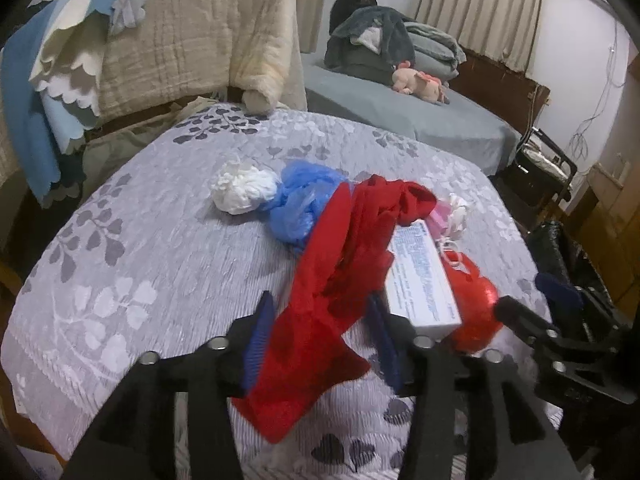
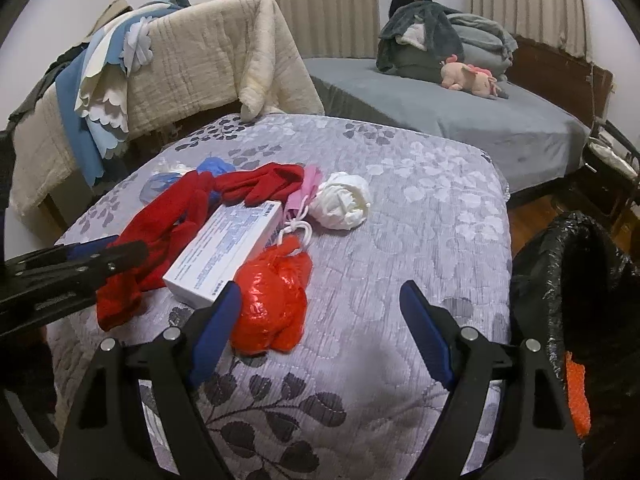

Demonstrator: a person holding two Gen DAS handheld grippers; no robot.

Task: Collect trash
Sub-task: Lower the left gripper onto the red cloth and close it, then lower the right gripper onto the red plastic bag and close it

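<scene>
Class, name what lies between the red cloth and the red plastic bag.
A white box, resting against the red cloth and touching the red plastic bag; clearest in the right wrist view.

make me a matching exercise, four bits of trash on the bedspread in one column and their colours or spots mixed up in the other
Things:
1. crumpled bag
2. flat box
3. paper wad
4. red cloth

Descriptions:
A. white with blue print, lying between the cloth and the crumpled bag
B. between the left jaws, which stand apart
C. shiny red plastic, next to one right finger
D. white, past the pink mask

Pairs: 1-C, 2-A, 3-D, 4-B
</scene>
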